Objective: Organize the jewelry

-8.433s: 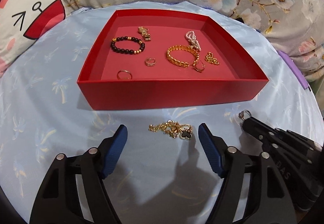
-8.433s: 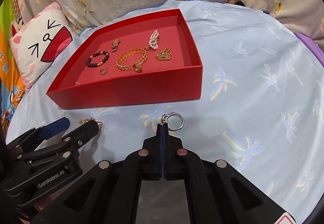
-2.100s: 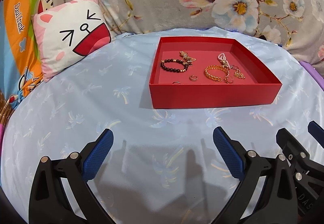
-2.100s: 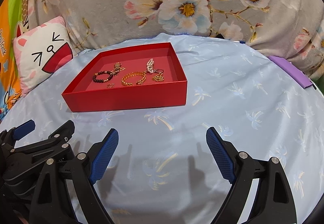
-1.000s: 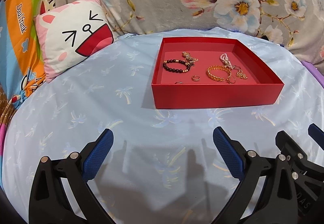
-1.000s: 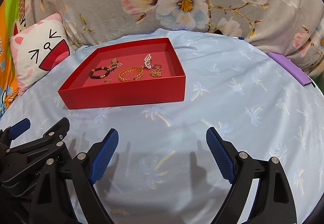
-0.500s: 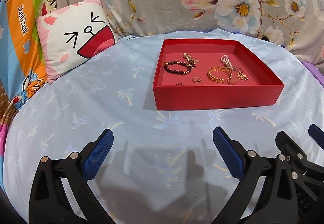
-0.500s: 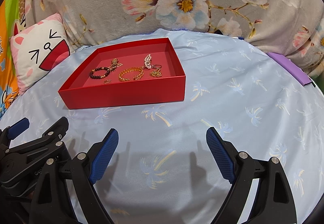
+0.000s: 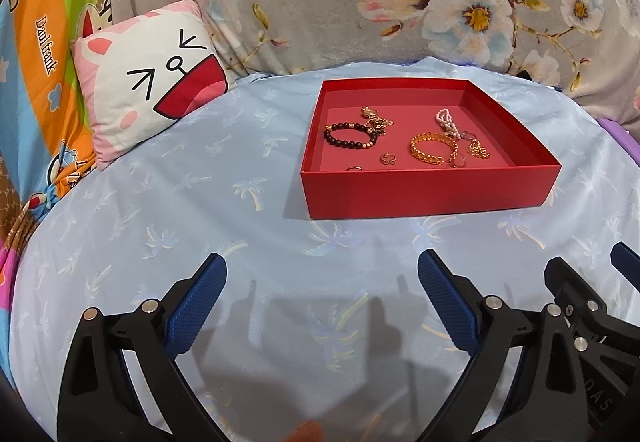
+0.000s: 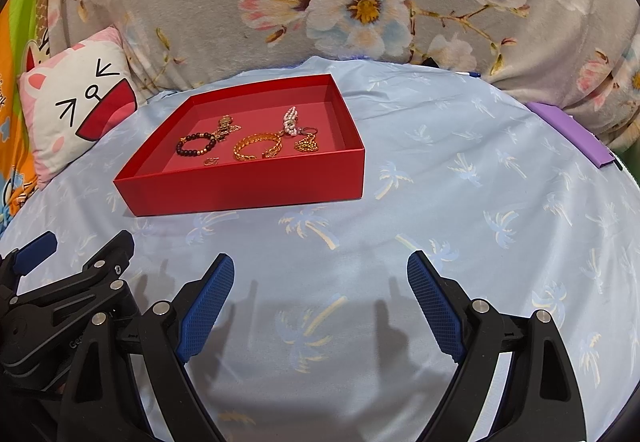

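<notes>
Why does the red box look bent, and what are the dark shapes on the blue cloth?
Left wrist view: the fisheye lens bends the red box near the edges. Both views: the dark shapes are shadows the open left gripper and right gripper cast on the blue cloth.

Jewelry (image 9: 404, 138) (mostly gold) inside red tray (image 9: 432, 190)

Black plastic left gripper (image 9: 320, 294) and right gripper (image 10: 320, 292), blue ribbed pads (image 9: 196, 306), silver screws.

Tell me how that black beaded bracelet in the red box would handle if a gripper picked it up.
The black beaded bracelet would probably droop, being strung beads. It looks light. Its round beads may slip between the pads, and it lies against a gold chain that might snag.
</notes>
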Demonstrator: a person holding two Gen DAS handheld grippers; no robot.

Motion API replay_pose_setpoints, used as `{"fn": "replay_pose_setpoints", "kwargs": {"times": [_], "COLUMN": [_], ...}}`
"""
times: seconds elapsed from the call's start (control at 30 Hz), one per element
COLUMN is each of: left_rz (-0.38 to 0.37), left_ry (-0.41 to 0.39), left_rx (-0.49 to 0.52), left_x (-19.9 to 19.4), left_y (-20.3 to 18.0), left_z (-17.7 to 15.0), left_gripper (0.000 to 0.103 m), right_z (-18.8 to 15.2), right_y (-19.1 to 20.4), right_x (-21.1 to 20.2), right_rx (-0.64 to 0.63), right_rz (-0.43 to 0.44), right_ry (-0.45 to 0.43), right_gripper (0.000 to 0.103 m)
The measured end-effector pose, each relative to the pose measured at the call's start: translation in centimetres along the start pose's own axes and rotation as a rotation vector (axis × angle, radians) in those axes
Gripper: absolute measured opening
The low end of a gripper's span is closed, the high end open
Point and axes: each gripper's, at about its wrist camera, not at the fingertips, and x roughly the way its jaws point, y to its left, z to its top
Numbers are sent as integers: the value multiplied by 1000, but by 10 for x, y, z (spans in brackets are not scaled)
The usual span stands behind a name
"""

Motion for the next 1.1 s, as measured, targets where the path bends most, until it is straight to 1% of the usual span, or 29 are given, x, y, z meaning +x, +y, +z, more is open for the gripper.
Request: {"fn": "replay_pose_setpoints", "kwargs": {"times": [0.13,0.27,0.67,0.87,1.1], "left_rz": [-17,-22,-23,-10,0], "left_ry": [9,10,10,-4,-2], "left_rx": [10,14,14,17,18], "left_x": [2,3,4,1,1], "left_y": [-2,-3,-3,-5,-5], "left_z": [1,1,1,-1,-1], "left_gripper": [89,88,87,87,87], "right_z": [0,0,1,1,-1], "right_y": [0,0,-1,-1,-1], "right_x": [0,0,0,0,0], "right_rx": [0,0,-1,2,2], "right_rz": [1,2,1,2,-3], "right_ry": [0,0,2,1,8], "right_gripper": [86,86,86,86,86]}}
